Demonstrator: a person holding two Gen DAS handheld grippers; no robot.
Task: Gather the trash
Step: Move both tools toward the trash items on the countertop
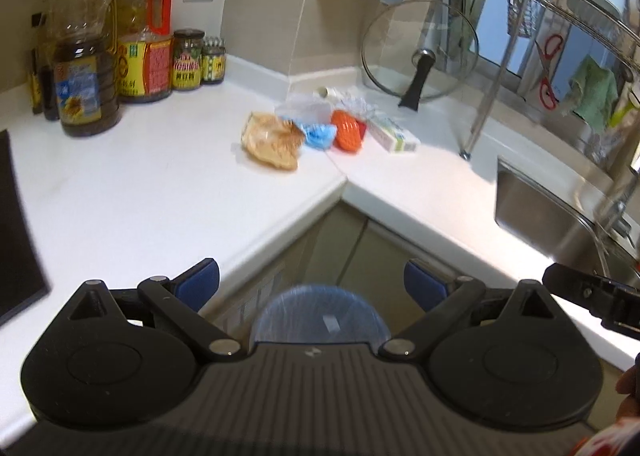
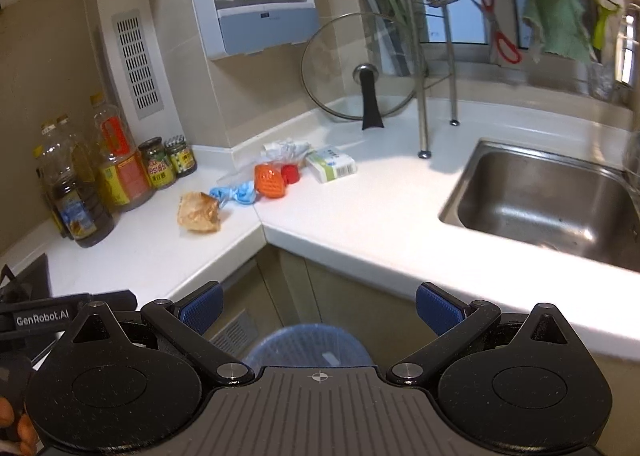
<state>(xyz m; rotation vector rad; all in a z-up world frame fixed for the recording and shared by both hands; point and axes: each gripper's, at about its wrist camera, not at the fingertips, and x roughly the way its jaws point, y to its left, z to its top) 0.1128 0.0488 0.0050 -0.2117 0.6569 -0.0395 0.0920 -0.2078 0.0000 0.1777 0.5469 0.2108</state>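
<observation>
Sink [image 2: 532,211] basin fully visible in right wrist view only.

Counter [image 2: 360,223] front open; oil bottles [image 2: 80,191] left, rack legs [image 2: 422,127], lid [image 2: 360,67] behind.

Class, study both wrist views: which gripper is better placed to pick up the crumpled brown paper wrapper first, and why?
Probably left. The crumpled brown paper wrapper lies nearly straight ahead of the left gripper, but off to the left of the right gripper. Both have open, empty jaws.
</observation>
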